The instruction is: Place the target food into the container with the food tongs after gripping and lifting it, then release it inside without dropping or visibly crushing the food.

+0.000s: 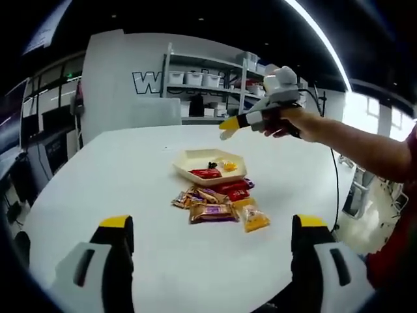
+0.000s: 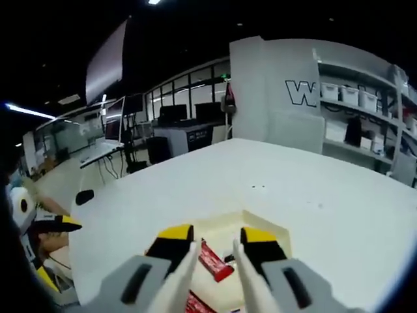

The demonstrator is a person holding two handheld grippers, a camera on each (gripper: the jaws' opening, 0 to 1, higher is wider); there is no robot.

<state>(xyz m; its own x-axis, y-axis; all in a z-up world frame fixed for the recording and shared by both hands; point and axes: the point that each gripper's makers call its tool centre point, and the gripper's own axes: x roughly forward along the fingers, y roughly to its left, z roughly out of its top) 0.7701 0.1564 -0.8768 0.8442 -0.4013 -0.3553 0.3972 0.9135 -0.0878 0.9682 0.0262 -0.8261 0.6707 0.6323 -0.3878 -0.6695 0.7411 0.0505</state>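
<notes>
Food packets (image 1: 215,202) lie heaped on white tabletop (image 1: 130,189) just beside cream container (image 1: 210,164), which holds a red packet (image 2: 212,259). Right claw (image 2: 213,244) above container, jaws apart, empty. Left claw (image 1: 212,228) wide apart.

Grey right gripper (image 2: 212,251) and left gripper (image 1: 212,228), yellow-tipped black jaws; red sleeve (image 1: 409,153).

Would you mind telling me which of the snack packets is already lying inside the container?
The red packet lies inside the cream hexagonal container, beside a small yellow piece. The other packets are heaped on the white table in front of it.
</notes>
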